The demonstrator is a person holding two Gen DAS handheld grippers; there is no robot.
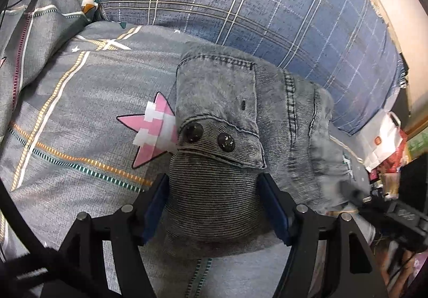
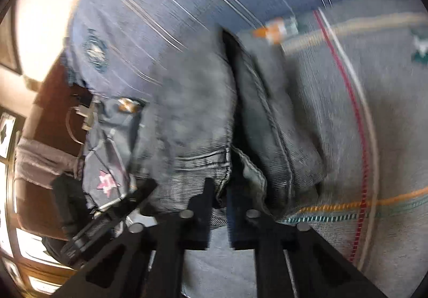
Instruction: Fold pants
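folded grey pants [image 1: 240, 121] lie on a bed, on a grey quilt [image 1: 80, 137] beside a blue plaid blanket [image 1: 267, 3]. the left hand-held gripper [image 1: 214, 207] stands released, its blue pads either side of the ribbed waistband below two buttons [image 1: 192, 132]. the right hand-held gripper [image 2: 219, 217], in a blurred view, is nearly clenched at the pants' edge; whether it grips cloth cannot be told.
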